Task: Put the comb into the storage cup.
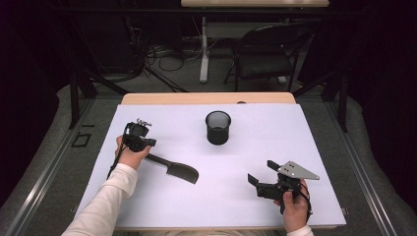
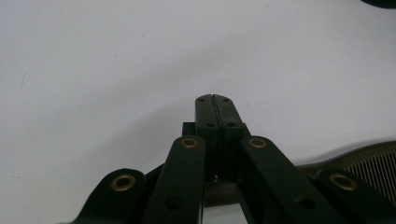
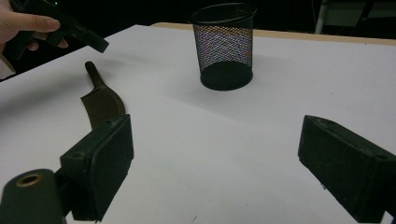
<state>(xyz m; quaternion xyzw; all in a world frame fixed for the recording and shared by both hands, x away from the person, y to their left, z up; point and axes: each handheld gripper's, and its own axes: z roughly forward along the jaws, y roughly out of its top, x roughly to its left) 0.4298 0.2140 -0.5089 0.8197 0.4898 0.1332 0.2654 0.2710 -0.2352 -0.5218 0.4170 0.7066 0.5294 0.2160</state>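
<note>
Dark slotted spatula (image 1: pixel 176 169): flat on white table (image 1: pixel 255 147), left-centre, handle toward left gripper (image 1: pixel 147 143). That gripper: jaws fully closed, empty, above handle end. Right gripper (image 1: pixel 263 172): jaws wide apart, empty, near right. Mesh cup (image 1: pixel 218 127): upright, far centre.

A white sheet (image 1: pixel 246 196) covered the wooden table (image 1: pixel 206 98), whose bare edge showed along the far side. Beyond it, on the grey floor, a black folding chair (image 1: pixel 268 54) stood beside the white leg (image 1: pixel 204 49) of another table, with dark cables (image 1: pixel 162 51) tangled near that leg.
</note>
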